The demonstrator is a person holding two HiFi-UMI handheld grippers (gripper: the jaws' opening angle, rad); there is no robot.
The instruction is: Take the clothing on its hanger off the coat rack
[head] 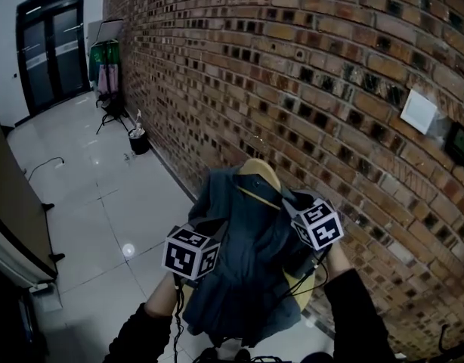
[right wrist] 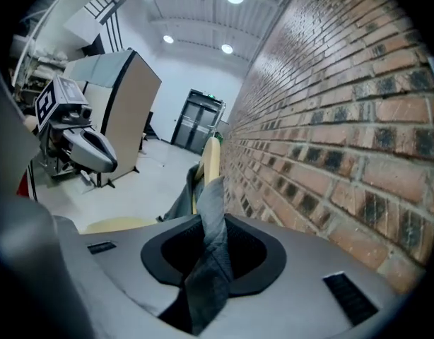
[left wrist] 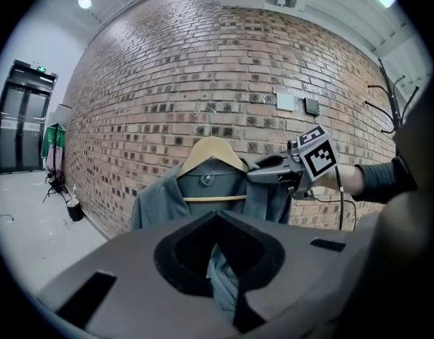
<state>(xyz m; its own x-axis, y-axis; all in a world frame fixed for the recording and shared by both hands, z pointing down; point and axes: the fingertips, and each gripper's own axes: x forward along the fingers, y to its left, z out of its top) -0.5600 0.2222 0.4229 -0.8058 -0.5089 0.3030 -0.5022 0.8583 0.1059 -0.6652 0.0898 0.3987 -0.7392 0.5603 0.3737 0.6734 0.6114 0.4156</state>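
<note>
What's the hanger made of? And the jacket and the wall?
The hanger looks like pale, smooth wood. The jacket is soft grey-blue cloth, matte; it folds and drapes. The wall is rough reddish-brown brick with pale mortar lines.

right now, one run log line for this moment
left tool: shut on jacket | right tool: shut on jacket | hanger: inside jacket, clear of coat rack

Brick wall (head: pixel 330 66) close right; open floor (head: pixel 88 195) left.
</note>
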